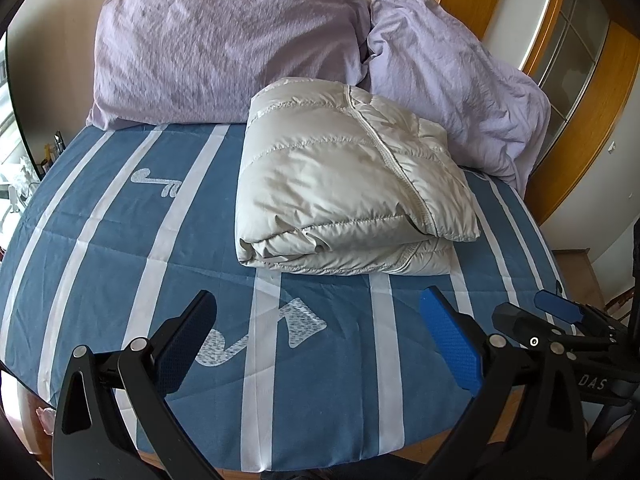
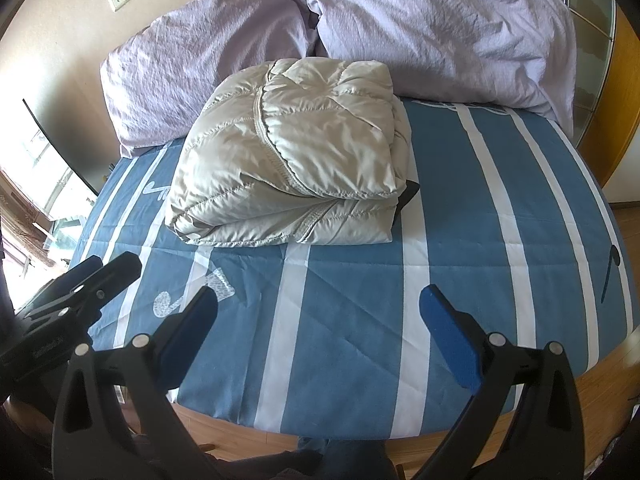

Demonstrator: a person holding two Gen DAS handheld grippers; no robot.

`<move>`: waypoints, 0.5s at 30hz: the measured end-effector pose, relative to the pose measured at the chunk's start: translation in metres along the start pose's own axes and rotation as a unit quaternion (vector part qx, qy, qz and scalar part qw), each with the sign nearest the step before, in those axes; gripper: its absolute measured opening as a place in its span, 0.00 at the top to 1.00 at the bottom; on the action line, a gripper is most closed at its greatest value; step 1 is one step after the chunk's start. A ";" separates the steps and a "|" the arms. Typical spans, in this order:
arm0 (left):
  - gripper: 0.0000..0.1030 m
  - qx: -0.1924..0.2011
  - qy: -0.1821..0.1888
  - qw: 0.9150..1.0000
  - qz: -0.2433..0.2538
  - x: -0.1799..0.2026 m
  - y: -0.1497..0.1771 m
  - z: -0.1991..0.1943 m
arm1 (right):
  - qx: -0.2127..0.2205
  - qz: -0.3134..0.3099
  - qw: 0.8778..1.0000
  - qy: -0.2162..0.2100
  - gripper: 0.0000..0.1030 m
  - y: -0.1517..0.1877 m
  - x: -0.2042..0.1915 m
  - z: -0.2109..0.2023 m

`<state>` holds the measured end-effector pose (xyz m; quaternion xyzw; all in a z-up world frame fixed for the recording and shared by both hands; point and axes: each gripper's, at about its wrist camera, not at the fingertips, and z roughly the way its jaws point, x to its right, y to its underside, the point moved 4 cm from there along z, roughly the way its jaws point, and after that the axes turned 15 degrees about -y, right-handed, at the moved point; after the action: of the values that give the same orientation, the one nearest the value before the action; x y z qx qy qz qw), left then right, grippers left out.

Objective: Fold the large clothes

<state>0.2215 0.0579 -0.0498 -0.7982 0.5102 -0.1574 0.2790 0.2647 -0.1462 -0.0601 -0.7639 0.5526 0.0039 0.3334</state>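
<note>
Two grippers are in our hands, and both have the fingers spread wide with nothing between them. On the left gripper [image 1: 318, 316] we see a dark pad [image 1: 188, 340] on one side and a blue pad [image 1: 450, 340] on the other, and only the bed cover shows in the gap. The right gripper [image 2: 318, 316] looks the same: its blue pad [image 2: 448, 338] and its dark pad [image 2: 188, 340] stand far apart above the cover. Each gripper also appears at the edge of the other camera's view, so the two are side by side and near each other at the foot side of the bed.

Beyond the fingers lies the blue cover with white stripes [image 1: 100, 260], flat, with some crease lines and pale printed shapes on it. Further from us, well apart from both grippers, the puffer jacket [image 1: 344, 188] rests on this cover. It is light beige and shiny, and it is folded into a thick, roughly square bundle with the zipper line running across the top layer. In the right wrist view a small dark piece shows at the right side of the bundle; we cannot tell what it is.

Behind the jacket two lilac pillows [image 1: 224, 48] lean against the wall, and the jacket's far edge seems to touch them. A wooden frame [image 1: 576, 128] curves at the right.
</note>
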 end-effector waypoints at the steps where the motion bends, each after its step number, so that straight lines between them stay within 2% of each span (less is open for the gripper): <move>1: 0.01 0.000 0.001 1.000 0.000 0.000 0.000 0.001 | 0.000 0.000 1.000 0.000 0.02 0.000 0.000 0.000; 15: 0.01 -0.001 0.003 1.000 0.002 0.001 -0.001 0.002 | -0.001 0.000 1.000 0.000 0.02 0.001 0.001 0.001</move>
<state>0.2230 0.0581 -0.0509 -0.7971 0.5125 -0.1585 0.2773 0.2649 -0.1467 -0.0616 -0.7644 0.5525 0.0045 0.3323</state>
